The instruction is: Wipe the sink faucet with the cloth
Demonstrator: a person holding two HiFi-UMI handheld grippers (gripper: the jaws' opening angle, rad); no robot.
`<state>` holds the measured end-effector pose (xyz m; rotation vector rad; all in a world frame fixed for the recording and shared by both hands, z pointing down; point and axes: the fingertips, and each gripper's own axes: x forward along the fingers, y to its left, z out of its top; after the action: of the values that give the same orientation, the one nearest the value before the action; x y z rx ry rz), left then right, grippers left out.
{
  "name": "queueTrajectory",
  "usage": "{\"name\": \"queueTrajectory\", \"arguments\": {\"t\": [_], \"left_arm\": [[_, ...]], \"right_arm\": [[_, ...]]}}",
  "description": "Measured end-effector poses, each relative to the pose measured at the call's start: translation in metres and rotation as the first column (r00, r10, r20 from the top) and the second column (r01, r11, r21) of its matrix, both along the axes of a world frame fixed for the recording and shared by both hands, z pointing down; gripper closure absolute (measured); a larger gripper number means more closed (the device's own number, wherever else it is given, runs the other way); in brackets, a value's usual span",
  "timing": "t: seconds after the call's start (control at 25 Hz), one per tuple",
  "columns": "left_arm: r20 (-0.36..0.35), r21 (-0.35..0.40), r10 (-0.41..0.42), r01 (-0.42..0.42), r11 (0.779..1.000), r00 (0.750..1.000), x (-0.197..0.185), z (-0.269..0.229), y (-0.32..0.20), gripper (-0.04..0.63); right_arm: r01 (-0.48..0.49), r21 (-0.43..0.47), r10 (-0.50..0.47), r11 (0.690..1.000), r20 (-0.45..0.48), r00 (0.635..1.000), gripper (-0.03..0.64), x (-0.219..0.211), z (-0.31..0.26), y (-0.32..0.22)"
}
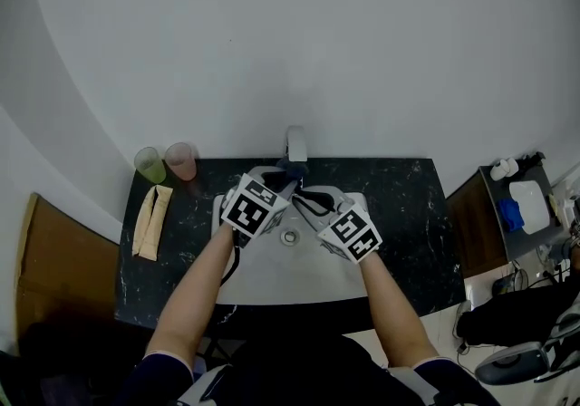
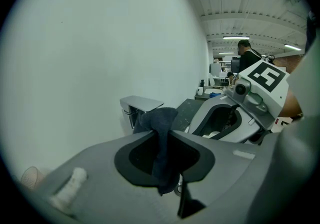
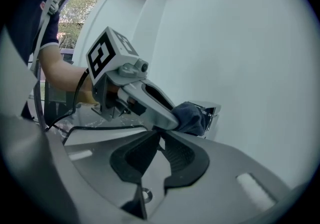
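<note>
A dark blue cloth (image 1: pixel 288 168) lies bunched against the base of the chrome faucet (image 1: pixel 295 143) at the back of the white sink (image 1: pixel 272 273). My left gripper (image 2: pixel 162 133) is shut on the cloth (image 2: pixel 161 118). The cloth runs up between the jaws to the faucet (image 2: pixel 141 103), and a tail hangs below them. My right gripper (image 3: pixel 159 134) hovers over the basin just short of the cloth (image 3: pixel 189 117) and the faucet (image 3: pixel 212 110). Its jaws stand narrowly apart with nothing seen between them. In the head view the left gripper (image 1: pixel 285 179) and the right gripper (image 1: pixel 304 200) nearly meet.
The sink is set in a black marble counter (image 1: pixel 403 205) against a white wall. A green cup (image 1: pixel 149 163), a pink cup (image 1: pixel 181 159) and a rolled beige towel (image 1: pixel 151 221) stand at the counter's left. The drain (image 1: pixel 290 236) lies below the grippers. A side table (image 1: pixel 512 205) is at the right.
</note>
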<state>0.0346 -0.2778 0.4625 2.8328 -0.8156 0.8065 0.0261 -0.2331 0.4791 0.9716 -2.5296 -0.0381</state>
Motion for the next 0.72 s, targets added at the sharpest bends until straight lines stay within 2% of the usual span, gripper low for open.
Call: {"name": "queueTrajectory", "arguments": {"t": [0.28,0.52,0.72], "left_arm": [[-0.007,-0.001,-0.015,0.015,1.000,1.000,-0.005,0.000,0.018,0.535],[-0.051,-0.028,-0.042,0.041,0.999,0.998,-0.010,0.002,0.033,0.535],[-0.100,-0.092,-0.124,0.115,0.989,0.987,-0.029,0.015,0.031,0.535]], "right_arm": [[-0.019,-0.004,0.019,1.000,0.004,1.000,0.608,0.009,-0.001,0.016],[-0.016,-0.015,0.016,1.000,-0.002,1.000,0.612,0.009,0.002,0.029],[-0.023,-0.024,0.023,0.999,-0.006,1.000,0.612,0.011,0.007,0.032]]}}
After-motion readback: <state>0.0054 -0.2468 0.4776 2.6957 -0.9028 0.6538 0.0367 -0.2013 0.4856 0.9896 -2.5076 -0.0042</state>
